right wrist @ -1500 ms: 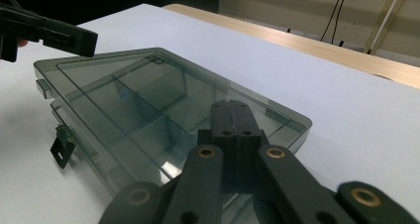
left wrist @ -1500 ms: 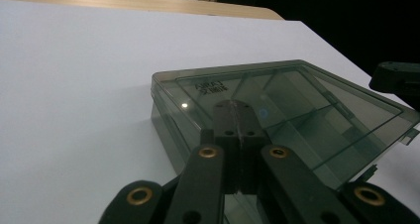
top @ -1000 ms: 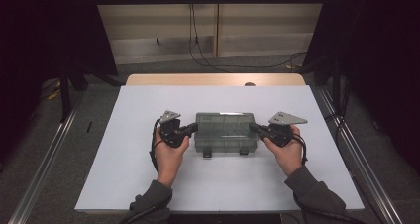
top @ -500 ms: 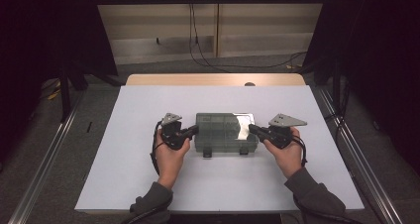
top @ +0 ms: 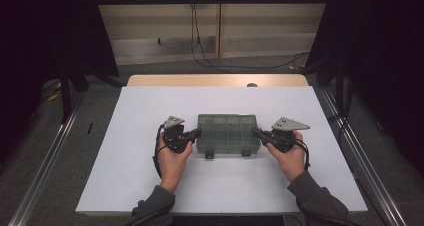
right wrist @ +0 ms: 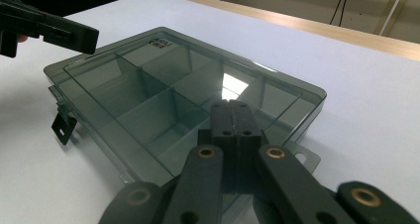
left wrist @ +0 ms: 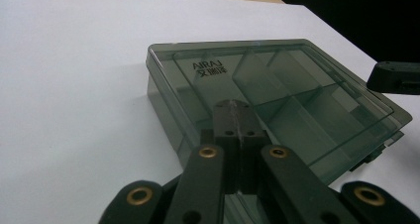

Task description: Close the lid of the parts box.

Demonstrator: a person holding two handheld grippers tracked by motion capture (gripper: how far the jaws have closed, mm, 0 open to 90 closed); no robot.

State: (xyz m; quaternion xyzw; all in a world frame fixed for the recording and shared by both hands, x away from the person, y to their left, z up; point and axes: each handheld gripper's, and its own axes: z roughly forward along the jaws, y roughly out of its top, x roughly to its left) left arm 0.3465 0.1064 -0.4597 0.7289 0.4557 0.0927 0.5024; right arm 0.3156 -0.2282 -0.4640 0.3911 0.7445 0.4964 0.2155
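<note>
A smoky translucent compartment box [top: 227, 132] lies flat in the middle of the white table [top: 125, 186], lid down. Its two black latches [top: 209, 154] hang loose off the near edge. My left gripper [top: 196, 132] is shut with nothing in it, its tip at the box's left end. My right gripper [top: 255, 132] is shut and bare too, its tip at the right end. In the left gripper view the closed jaws [left wrist: 233, 105] lie over the lid [left wrist: 297, 100] by its printed corner. In the right gripper view the closed jaws [right wrist: 232, 106] lie over the box [right wrist: 148, 90], with the left gripper [right wrist: 54, 33] beyond.
A wooden strip [top: 215, 80] runs along the table's far edge. Cables [top: 200, 46] trail over the floor behind it. Metal rails [top: 45, 156] flank the table on both sides, and dark curtains hang at left and right.
</note>
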